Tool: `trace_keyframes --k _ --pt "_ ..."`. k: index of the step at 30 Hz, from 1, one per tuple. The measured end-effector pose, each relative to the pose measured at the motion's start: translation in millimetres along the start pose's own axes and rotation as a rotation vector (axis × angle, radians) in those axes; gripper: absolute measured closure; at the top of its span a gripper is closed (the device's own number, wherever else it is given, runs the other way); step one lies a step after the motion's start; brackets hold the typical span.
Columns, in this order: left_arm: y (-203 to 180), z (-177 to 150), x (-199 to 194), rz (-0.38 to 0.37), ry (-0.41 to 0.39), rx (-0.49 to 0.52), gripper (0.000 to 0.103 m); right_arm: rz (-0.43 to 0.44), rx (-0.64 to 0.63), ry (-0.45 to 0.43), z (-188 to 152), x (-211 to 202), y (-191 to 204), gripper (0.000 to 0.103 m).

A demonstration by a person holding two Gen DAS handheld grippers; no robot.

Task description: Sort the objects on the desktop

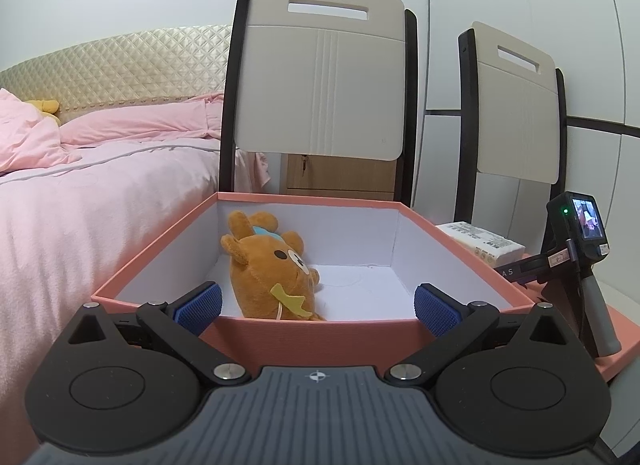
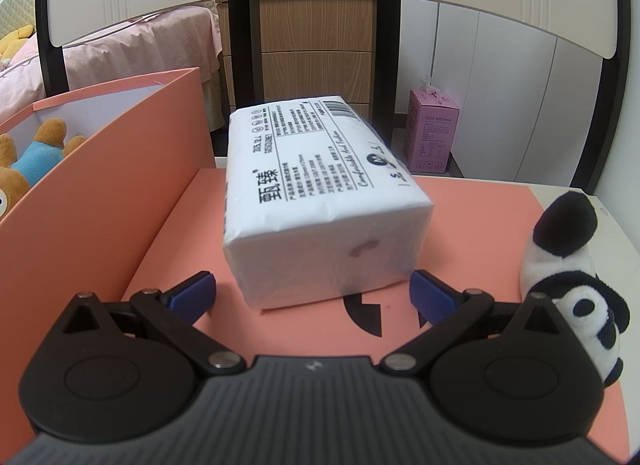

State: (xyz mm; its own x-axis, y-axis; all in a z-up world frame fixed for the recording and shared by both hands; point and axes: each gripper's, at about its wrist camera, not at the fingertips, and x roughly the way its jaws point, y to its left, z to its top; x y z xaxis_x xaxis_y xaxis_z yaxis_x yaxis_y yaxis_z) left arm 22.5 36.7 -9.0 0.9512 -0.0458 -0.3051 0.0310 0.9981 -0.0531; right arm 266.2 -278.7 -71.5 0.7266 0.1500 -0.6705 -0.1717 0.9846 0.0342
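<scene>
Both the left gripper [image 1: 318, 305] and right gripper [image 2: 312, 295] gape wide, holding nothing.

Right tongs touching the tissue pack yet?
Apart. In the right wrist view the right tongs are open, and pink surface shows between each blue pad and the tissue pack.
</scene>
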Motion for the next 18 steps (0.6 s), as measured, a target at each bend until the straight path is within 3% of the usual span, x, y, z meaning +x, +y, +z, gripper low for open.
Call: trace_keyframes --k 18 --pt "-6.0 -1.7 -4.4 -0.003 -0.023 0.017 0.000 0.000 0.000 0.000 -0.4 -0.8 0.0 0.000"
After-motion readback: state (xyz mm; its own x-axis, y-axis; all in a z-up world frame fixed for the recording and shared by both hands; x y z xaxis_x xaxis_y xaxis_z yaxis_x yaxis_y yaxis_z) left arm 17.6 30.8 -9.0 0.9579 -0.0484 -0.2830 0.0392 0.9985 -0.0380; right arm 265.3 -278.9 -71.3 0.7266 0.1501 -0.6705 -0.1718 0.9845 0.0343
